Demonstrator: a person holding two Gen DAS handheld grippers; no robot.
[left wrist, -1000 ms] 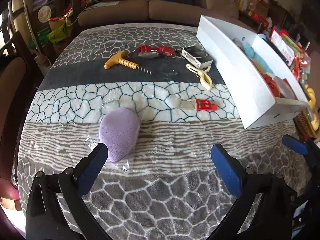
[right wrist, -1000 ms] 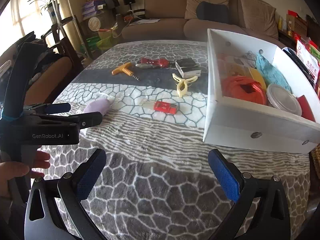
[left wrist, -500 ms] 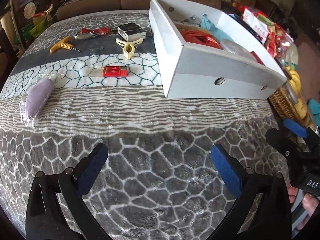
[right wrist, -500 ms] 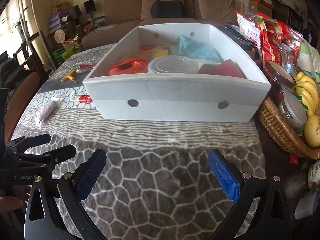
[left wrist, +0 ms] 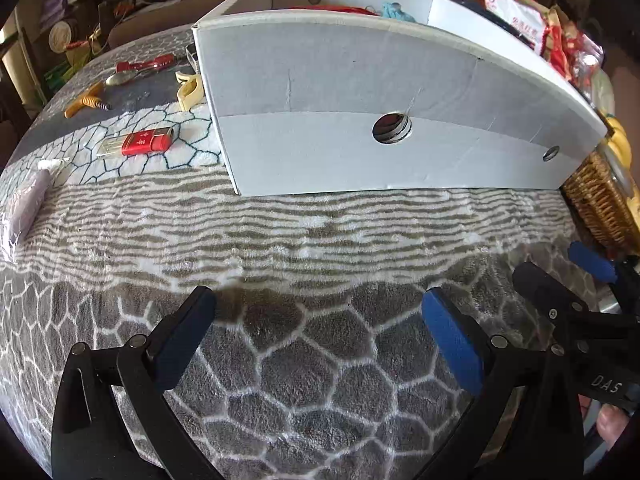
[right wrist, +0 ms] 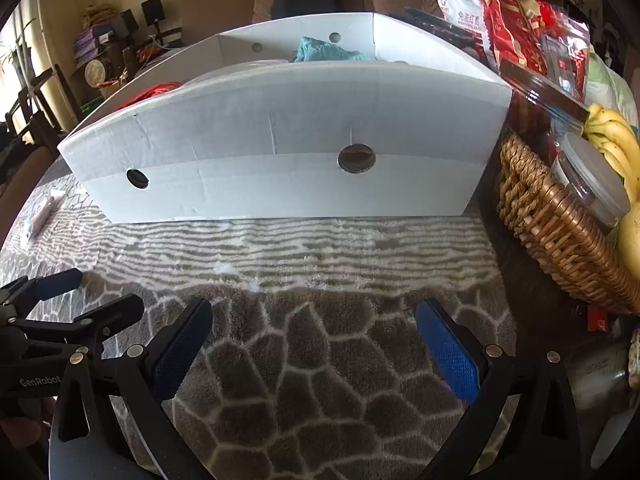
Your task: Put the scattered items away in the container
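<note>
The box [left wrist: 360,152] stands straight ahead of me on the blanket [left wrist: 280,240]. Left of it, from near to far, lie a pouch [left wrist: 26,200], a lighter [left wrist: 146,142], a clip [left wrist: 190,88] touching the box's corner, a corkscrew [left wrist: 86,100] and an opener [left wrist: 140,68]. Right of the box sits a basket [right wrist: 548,220] with bananas [right wrist: 616,136] in it. Snack bags [right wrist: 520,32] lie behind the basket.

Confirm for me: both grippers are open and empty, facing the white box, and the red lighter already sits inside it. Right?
Not quite. The red lighter lies on the tablecloth left of the white box, as the left wrist view shows. The left gripper and right gripper are open and empty, facing the box.
</note>
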